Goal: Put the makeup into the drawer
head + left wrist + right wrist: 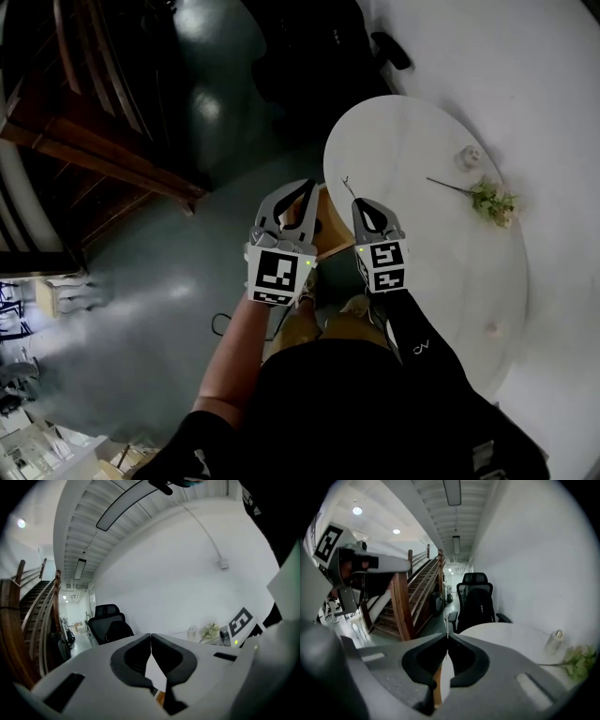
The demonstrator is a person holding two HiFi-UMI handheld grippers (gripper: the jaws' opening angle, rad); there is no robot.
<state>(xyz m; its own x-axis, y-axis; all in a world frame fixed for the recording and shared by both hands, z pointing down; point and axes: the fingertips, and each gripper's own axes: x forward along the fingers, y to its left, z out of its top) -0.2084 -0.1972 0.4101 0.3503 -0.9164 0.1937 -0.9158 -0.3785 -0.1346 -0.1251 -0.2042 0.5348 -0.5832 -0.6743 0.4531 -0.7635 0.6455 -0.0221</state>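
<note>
Head view shows small jar point(468, 156) on table point(403, 150)

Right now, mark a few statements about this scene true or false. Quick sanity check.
1. The left hand-held gripper and the right hand-held gripper are both shut. True.
2. The flower sprig lies on the floor. False: it lies on the table.
3. The table is square. False: it is round.
4. A black office chair stands beyond the table. True.
</note>
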